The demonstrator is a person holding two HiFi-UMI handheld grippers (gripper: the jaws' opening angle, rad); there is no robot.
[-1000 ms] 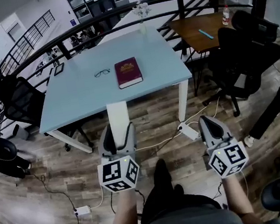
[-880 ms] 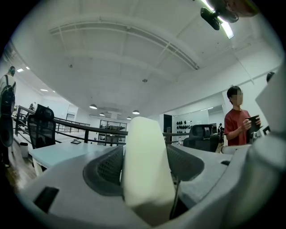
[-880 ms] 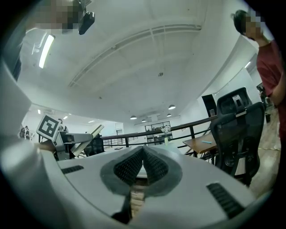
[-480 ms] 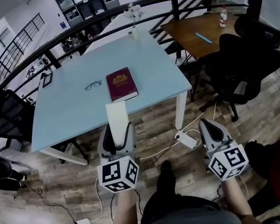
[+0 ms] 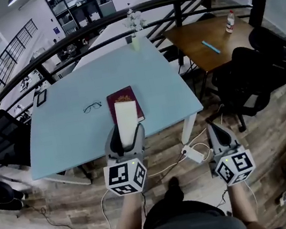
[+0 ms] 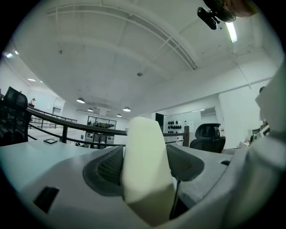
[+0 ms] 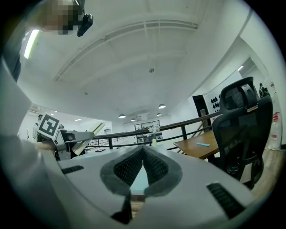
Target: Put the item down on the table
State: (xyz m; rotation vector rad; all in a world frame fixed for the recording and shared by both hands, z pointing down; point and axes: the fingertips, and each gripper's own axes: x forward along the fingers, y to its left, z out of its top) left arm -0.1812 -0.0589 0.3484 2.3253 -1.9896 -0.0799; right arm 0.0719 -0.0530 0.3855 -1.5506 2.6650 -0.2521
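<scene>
My left gripper (image 5: pixel 126 140) is shut on a pale cream flat block (image 5: pixel 125 119) that sticks up and forward out of its jaws; in the left gripper view the block (image 6: pixel 145 165) fills the gap between the dark pads (image 6: pixel 107 167). In the head view the block overlaps the near edge of the light blue table (image 5: pixel 70 134), above the dark red book (image 5: pixel 123 95). My right gripper (image 5: pixel 216 132) is shut and empty, held over the wooden floor right of the table; its pads (image 7: pixel 127 167) meet in the right gripper view.
Eyeglasses (image 5: pixel 92 107), a dark tablet (image 5: pixel 41 97) and a flower vase (image 5: pixel 135 42) lie on the blue table. A brown table (image 5: pixel 213 45) and black chairs (image 5: pixel 251 79) stand to the right. A railing (image 5: pixel 91 30) runs behind. A power strip (image 5: pixel 195 154) and cables are on the floor.
The table has come closer in the head view, and my left gripper with the block has moved forward until the block overlaps the table's near edge and the book. The right gripper stays shut.
</scene>
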